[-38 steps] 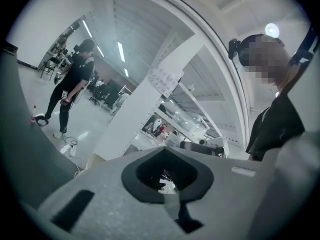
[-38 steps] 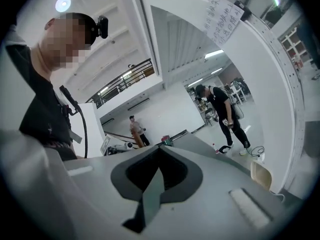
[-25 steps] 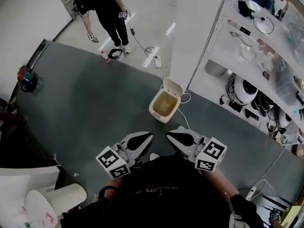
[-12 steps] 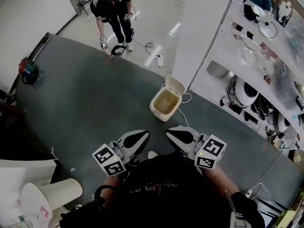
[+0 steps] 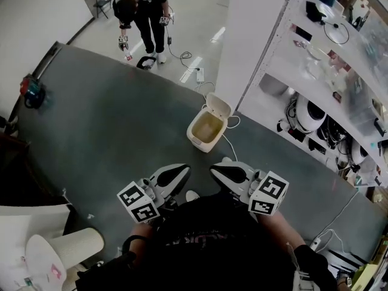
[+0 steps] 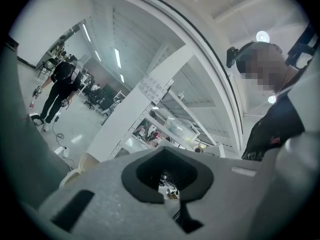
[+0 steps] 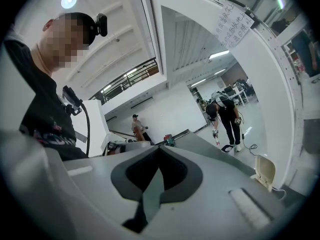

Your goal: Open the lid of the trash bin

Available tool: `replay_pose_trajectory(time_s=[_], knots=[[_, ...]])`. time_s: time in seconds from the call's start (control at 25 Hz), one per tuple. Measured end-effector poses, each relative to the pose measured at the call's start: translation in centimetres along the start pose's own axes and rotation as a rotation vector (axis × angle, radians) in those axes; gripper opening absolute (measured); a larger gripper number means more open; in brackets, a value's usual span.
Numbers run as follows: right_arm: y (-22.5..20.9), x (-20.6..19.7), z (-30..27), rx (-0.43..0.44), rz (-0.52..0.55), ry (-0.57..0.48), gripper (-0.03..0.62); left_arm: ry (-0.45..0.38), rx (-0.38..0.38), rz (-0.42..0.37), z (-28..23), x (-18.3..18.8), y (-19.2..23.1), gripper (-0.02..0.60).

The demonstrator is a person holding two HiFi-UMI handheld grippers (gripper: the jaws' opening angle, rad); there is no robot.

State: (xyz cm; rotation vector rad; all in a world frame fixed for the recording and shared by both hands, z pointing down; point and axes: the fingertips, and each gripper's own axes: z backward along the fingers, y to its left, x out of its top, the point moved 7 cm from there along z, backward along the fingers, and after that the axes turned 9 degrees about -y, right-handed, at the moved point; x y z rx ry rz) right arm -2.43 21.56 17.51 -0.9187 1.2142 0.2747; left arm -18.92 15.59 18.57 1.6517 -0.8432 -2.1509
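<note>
Head view. Your left gripper [image 5: 183, 171] and right gripper [image 5: 216, 171] are held level, side by side, close to your body. Each has its fingers closed together on nothing, as both gripper views confirm. The trash bin [image 5: 195, 139] stands on the dark grey floor [image 5: 109, 120], ahead of both fingertips and well apart from them, roughly in line with the gap between the two grippers.

The bin's long axis runs away from you, slanting slightly to the right. Its mouth faces upward. The lid [image 5: 219, 107] is already raised and stands at the far end. The bin is cream, oblong with rounded corners, and yellowish-brown inside. A white cable [image 5: 229, 145] lies on the floor just beside its right flank.

Right gripper view. The raised lid shows at the lower right, beyond the closed fingers.
</note>
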Motion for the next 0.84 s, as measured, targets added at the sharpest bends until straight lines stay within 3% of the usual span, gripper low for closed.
replay_pose_trajectory(time_s=[0.36, 0.84], knots=[[-0.13, -0.21, 1.16, -0.028, -0.012, -0.020, 0.006, 0.030, -0.034, 0.001, -1.05, -0.65, -0.41, 0.000], [-0.19, -0.51, 0.19, -0.006, -0.017, -0.002, 0.006, 0.023, -0.013, 0.003, -0.41, -0.57, -0.07, 0.000]])
